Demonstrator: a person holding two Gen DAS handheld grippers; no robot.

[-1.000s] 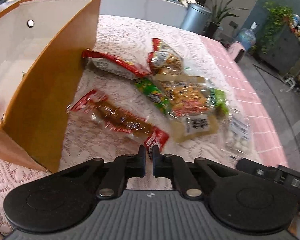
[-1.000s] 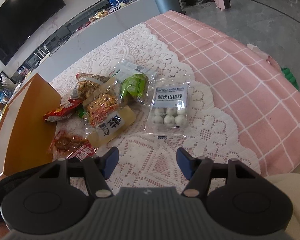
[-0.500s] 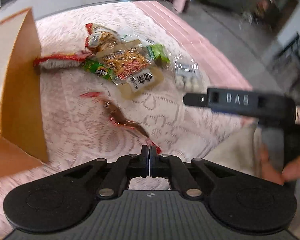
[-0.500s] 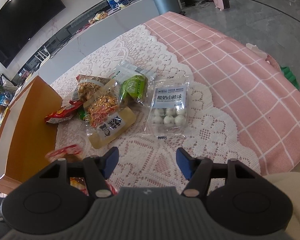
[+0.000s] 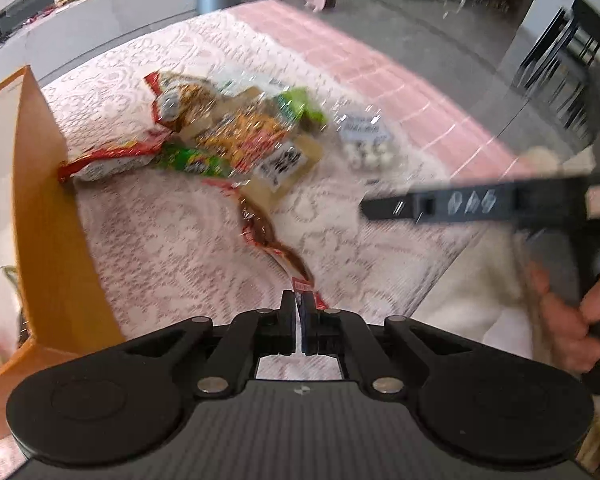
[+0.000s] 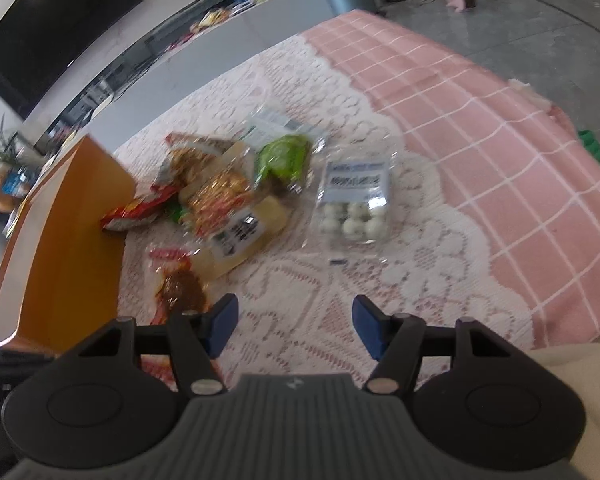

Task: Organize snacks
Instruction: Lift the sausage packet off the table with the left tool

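The snack in play is a long, narrow packet (image 5: pixel 274 246) of clear film with red ends and a dark brown, glossy strip of food inside. In the left wrist view it hangs twisted from the left gripper (image 5: pixel 299 322), running up toward 11 o'clock, with its far red end close to the pile of snacks. In the right wrist view the same packet (image 6: pixel 178 286) shows at about 9 o'clock from the right gripper (image 6: pixel 295 324), its brown filling and a pink-red seal visible just beside the orange box (image 6: pixel 66 240).

The rest of the snacks lie in a loose heap on the lace tablecloth (image 6: pixel 300 280): a red packet (image 6: pixel 134 212) touching the box wall, a bag of orange-brown crisps (image 6: pixel 216 196), a green packet (image 6: pixel 282 156), and at 3 o'clock of the heap, slightly apart, a clear pack of white balls (image 6: pixel 354 208) with a blue label.

The left gripper's jaws are pressed together on the red end of the long packet, pinching it flat between the pads. The right gripper's jaws stand apart and are closing, with nothing between them but bare lace. In the left wrist view a person's hand (image 5: pixel 568 320) grips the handle of the right gripper at 3 o'clock.
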